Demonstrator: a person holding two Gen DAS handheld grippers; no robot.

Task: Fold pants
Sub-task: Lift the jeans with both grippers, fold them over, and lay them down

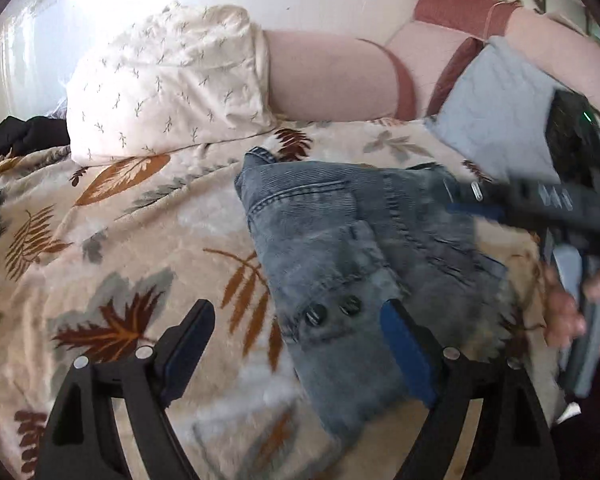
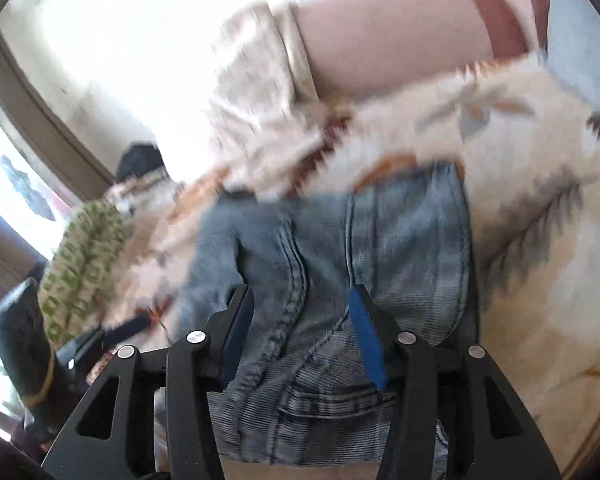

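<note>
Our left gripper (image 1: pixel 296 344) is released above the jeans (image 1: pixel 340 232); our right gripper (image 2: pixel 300 332) straddles denim, grip unclear. A pillow (image 1: pixel 168 80) and grey cushion (image 1: pixel 496 112) crowd the bed (image 1: pixel 100 240).

One pair of jeans (image 1: pixel 340 240), three pillows (image 1: pixel 168 84), two grippers (image 1: pixel 296 344).

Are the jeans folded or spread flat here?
Folded. The jeans lie as a compact layered bundle on the leaf-print blanket, with no full-length legs stretched out in either view.
</note>
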